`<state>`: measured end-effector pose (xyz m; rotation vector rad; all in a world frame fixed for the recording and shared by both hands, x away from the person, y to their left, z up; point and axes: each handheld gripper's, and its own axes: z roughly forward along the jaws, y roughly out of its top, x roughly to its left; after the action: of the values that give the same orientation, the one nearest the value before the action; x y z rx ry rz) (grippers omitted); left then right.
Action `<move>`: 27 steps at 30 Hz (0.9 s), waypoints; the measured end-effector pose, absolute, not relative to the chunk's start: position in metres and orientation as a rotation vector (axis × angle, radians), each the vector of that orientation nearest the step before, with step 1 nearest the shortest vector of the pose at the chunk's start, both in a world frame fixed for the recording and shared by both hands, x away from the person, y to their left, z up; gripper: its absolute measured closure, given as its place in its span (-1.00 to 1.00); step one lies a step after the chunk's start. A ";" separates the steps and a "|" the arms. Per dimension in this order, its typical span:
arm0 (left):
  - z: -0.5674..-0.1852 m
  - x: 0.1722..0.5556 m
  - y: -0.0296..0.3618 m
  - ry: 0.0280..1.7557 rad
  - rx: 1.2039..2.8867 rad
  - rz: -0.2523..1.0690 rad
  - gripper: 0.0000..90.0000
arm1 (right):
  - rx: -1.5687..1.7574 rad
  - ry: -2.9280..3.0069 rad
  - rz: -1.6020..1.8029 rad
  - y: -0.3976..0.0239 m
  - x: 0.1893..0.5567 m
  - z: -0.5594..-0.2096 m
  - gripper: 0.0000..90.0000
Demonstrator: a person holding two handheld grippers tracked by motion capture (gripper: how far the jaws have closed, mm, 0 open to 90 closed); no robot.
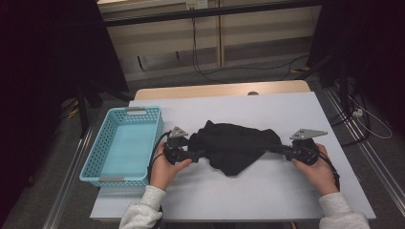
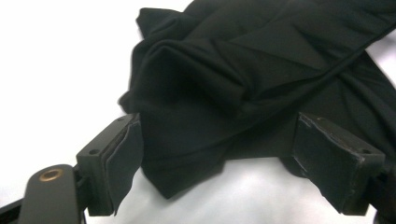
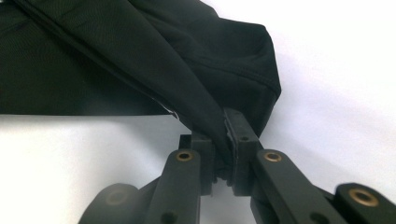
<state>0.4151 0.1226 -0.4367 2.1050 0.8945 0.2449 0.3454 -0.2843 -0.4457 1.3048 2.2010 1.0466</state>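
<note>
Cloth point(image 1: 236, 148), black & crumpled, lies mid-desk point(image 1: 267, 191) between both hands. Left hand-held gripper point(image 1: 193, 155) at the cloth's left edge: jaws spread wide, a fold hangs between them w/o the pads pressing on it. Right hand-held gripper point(image 1: 282, 149) at the right edge: jaws pinched tight on a bunched corner, fabric stretched taut from it. Blue basket point(image 1: 102, 143) sits on the desk's left side, just beside the left hand point(image 1: 165, 169), apart from the cloth. Behind the desk: cables on the floor, dark stands either side. Nothing lies over the cloth.
</note>
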 end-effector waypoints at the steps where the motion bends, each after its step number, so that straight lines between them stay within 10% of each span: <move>1: -0.437 0.416 0.124 0.887 2.116 0.257 -0.62 | 1.304 2.201 1.048 -0.284 0.345 -0.445 0.87; 27: -0.446 0.442 0.106 0.838 2.014 0.217 -0.13 | 1.329 2.197 1.089 -0.291 0.349 -0.446 0.81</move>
<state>0.4424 0.1060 -0.4460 2.0136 0.8377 0.2173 0.3486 -0.2913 -0.4456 1.3291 2.1975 1.0891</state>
